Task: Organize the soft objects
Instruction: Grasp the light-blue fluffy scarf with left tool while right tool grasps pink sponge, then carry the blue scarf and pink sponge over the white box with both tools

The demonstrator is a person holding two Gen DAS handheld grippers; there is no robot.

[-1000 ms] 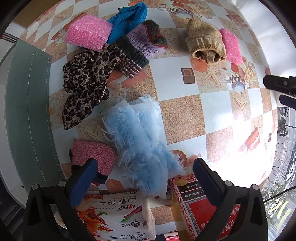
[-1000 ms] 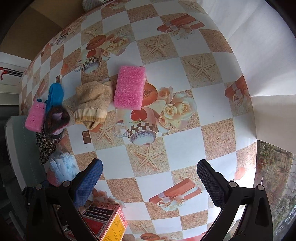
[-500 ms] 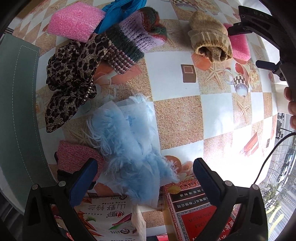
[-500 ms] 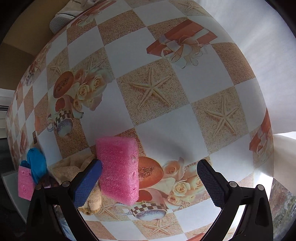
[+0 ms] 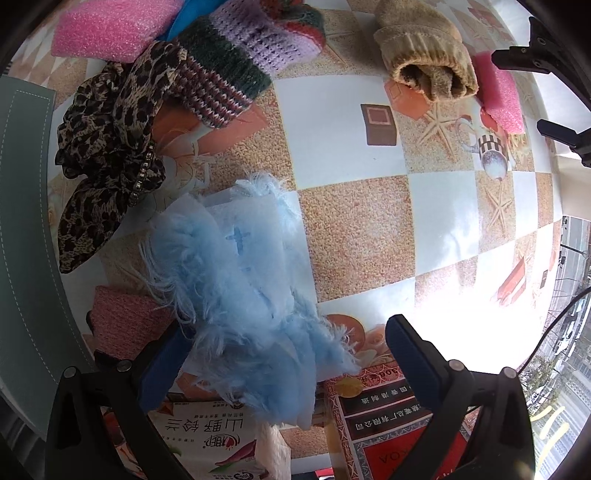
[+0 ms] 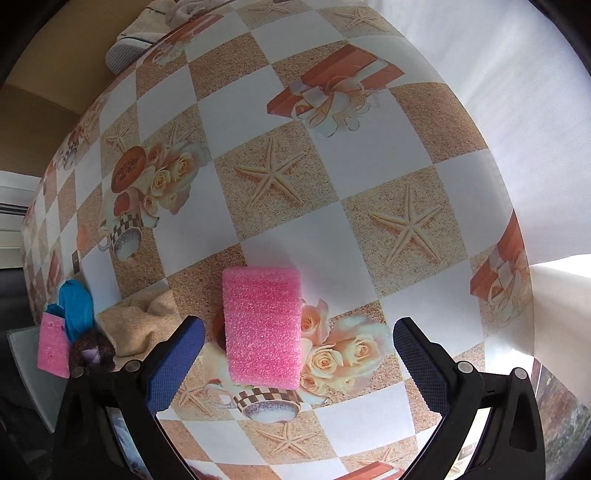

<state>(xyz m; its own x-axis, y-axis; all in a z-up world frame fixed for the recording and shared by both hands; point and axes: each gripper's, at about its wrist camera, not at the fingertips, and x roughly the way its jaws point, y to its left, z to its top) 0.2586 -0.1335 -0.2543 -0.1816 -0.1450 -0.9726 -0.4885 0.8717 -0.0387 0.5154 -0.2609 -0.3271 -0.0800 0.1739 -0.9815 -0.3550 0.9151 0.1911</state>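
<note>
My left gripper is open and hangs low over a fluffy light-blue cloth, whose near end lies between the fingers. A pink knit piece lies just left of it. Farther off lie a leopard-print scarf, a striped knit, a pink sponge and a tan knit hat. My right gripper is open around a second pink sponge, which lies flat on the table without touching the pads. The tan hat lies left of that sponge.
A snack packet and a red box sit under the left gripper. A grey-green chair back borders the table on the left. A white shoe sits at the far edge. The right gripper's fingers show at the top right.
The left gripper has come down and forward onto the blue cloth. The right gripper has moved forward and down until the pink sponge lies between its fingers.
</note>
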